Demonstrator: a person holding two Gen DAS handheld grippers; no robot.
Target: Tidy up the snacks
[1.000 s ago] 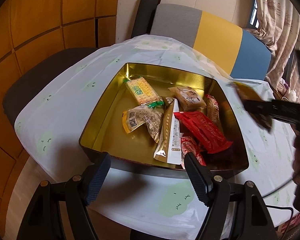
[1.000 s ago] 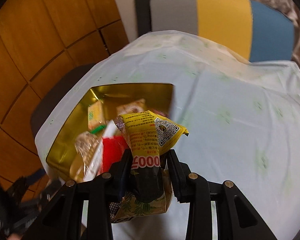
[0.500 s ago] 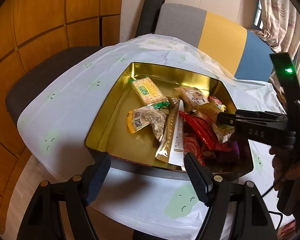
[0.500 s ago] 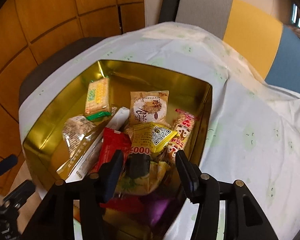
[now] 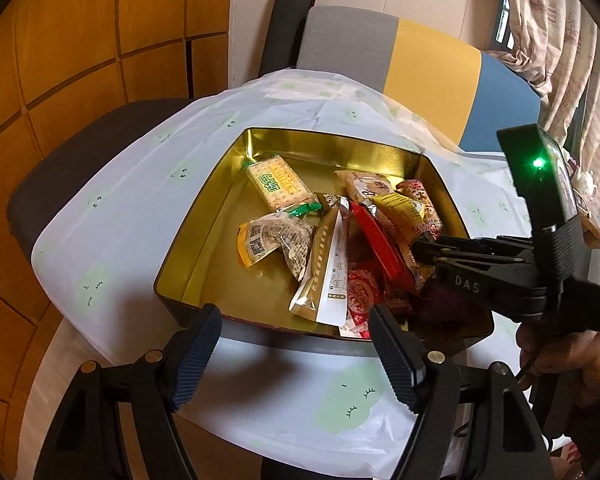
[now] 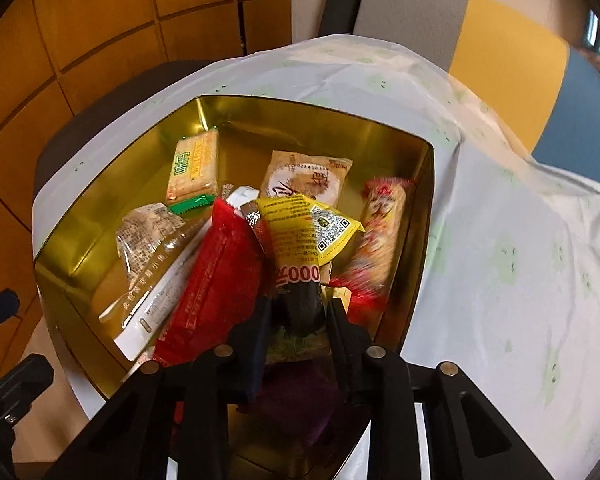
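The right gripper (image 6: 298,316), its jaws just having narrowed, pinches a yellow-and-black foil snack packet (image 6: 304,236) (QR code showing) at centre frame inside the square gold metal tin (image 6: 100,248). The left gripper (image 5: 296,354) gapes wide and empty at the lower frame.

"DAS" in pale letters on the right gripper (image 5: 420,246) body. "000" in white on a red band of the yellow packet (image 6: 300,236). Print on the other wrappers not legible.
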